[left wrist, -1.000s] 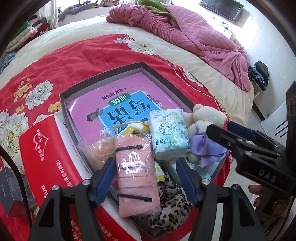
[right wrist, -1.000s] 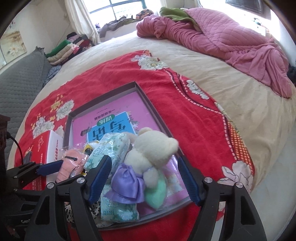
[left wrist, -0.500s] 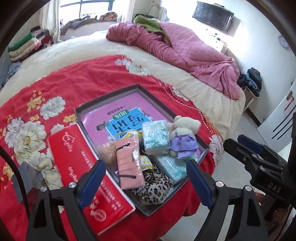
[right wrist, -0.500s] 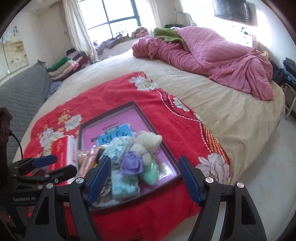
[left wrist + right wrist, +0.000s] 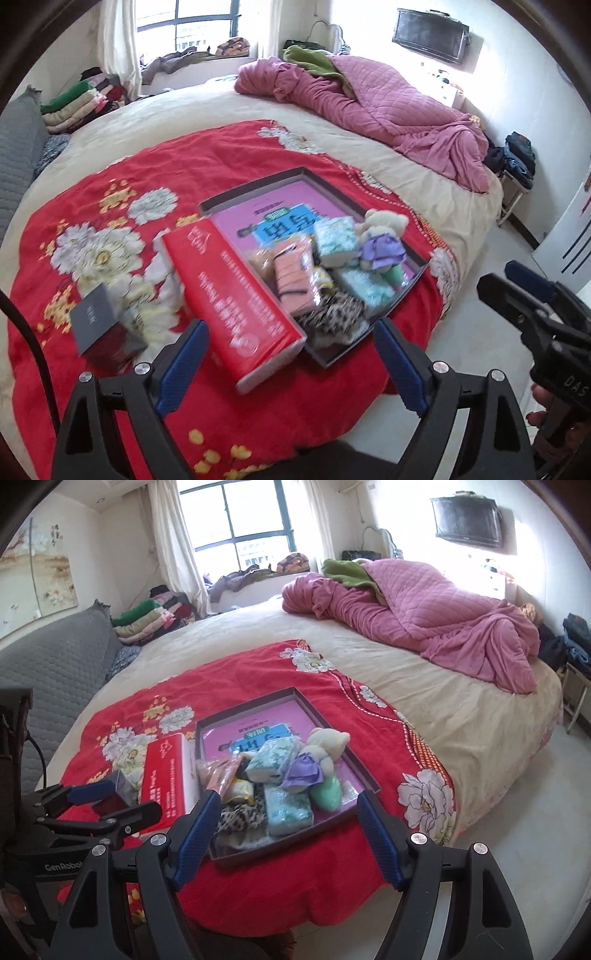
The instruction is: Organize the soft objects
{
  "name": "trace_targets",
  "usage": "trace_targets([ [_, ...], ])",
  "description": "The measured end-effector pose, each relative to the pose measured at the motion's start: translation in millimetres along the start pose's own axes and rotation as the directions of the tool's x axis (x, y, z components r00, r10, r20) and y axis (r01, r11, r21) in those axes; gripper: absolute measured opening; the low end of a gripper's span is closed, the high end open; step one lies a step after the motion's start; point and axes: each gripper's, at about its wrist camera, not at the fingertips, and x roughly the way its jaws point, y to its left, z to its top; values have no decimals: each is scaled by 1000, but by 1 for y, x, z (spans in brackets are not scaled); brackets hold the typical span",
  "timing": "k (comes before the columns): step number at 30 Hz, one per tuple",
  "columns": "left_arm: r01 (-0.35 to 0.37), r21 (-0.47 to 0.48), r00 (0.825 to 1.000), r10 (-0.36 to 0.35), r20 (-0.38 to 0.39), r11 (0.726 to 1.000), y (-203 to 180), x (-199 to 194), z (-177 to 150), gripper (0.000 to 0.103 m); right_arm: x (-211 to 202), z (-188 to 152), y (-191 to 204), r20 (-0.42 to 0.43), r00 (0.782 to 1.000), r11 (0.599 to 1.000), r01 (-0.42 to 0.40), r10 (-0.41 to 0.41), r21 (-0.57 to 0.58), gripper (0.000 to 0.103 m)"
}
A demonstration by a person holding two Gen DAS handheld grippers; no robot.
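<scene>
Two grippers, both empty, held above the near edge of a bed spread with a red floral blanket [image 5: 207, 166].

Left to right, left wrist view:
- Small dark box [image 5: 101, 326], on the blanket, well left of the tray.
- Red tissue carton [image 5: 236, 291], lying along the tray's left wall; its near end sits between the fingers of the left gripper [image 5: 291, 365], not touched.
- Dark shallow tray [image 5: 334, 360], holding a pink booklet [image 5: 266, 210] at the far end and the soft objects heaped at the near end.
- Pink wrapped cloth [image 5: 293, 275], leftmost in the heap.
- Leopard-print fabric [image 5: 328, 317], at the tray's near corner.
- Tissue pack [image 5: 336, 240], mid-heap, propped over a second flat pack [image 5: 364, 290].
- Plush bear [image 5: 384, 230] with purple dress, rightmost, against the tray's right wall.

Left gripper: fingers spread wide, nothing between the pads; the heap lies ahead of and beyond the tips, slightly right of centre.

Right gripper [image 5: 290, 836]: fingers likewise spread, nothing pinched; in its own view the tray's near edge [image 5: 258, 853] and the heap fall between the fingers, lower down and clear of them.
</scene>
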Motion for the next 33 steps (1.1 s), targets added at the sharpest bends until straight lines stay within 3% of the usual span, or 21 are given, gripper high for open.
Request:
trace_targets([
  [3, -15, -8, 1000, 15, -6, 1000, 6, -3, -12, 90, -6, -7, 12, 13, 1000, 1000, 20, -19, -22, 77],
  [10, -62, -41, 998, 61, -22, 997, 19, -10, -40, 90, -15, -29, 21, 18, 999, 999, 29, -30, 46, 77],
  [33, -78, -35, 997, 79, 16, 996, 12, -25, -71, 90, -14, -81, 36, -7, 988, 988, 153, -153, 22, 77],
])
